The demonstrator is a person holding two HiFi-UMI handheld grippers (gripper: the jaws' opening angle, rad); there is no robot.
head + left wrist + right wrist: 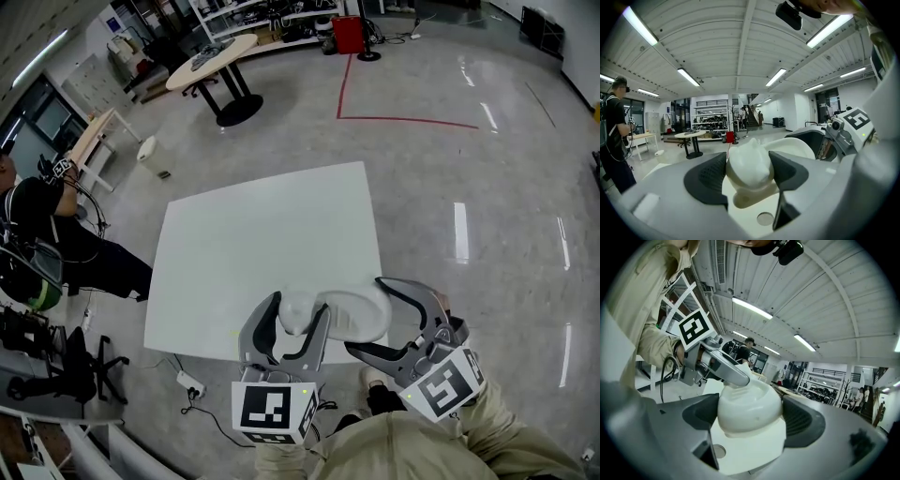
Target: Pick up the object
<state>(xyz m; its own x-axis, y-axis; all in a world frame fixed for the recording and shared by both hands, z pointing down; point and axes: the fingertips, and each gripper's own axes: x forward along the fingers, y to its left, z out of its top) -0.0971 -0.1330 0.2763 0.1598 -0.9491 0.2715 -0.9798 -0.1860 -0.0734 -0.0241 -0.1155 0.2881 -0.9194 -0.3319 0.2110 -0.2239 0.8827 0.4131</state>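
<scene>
In the head view we find the table [262,234] at frame centre. Over its lower edge lies the object [342,317], its left end between the jaws of the left gripper [298,314] and its right end between those of the right gripper [366,314]. A round table [211,58] stands at upper left, a person [37,225] at the left edge, and a power strip [190,382] on the floor at lower left.

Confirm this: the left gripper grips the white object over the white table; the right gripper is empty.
Not empty: the right gripper view shows the right gripper also shut on the white object. The left gripper does grip it over the white table.
</scene>
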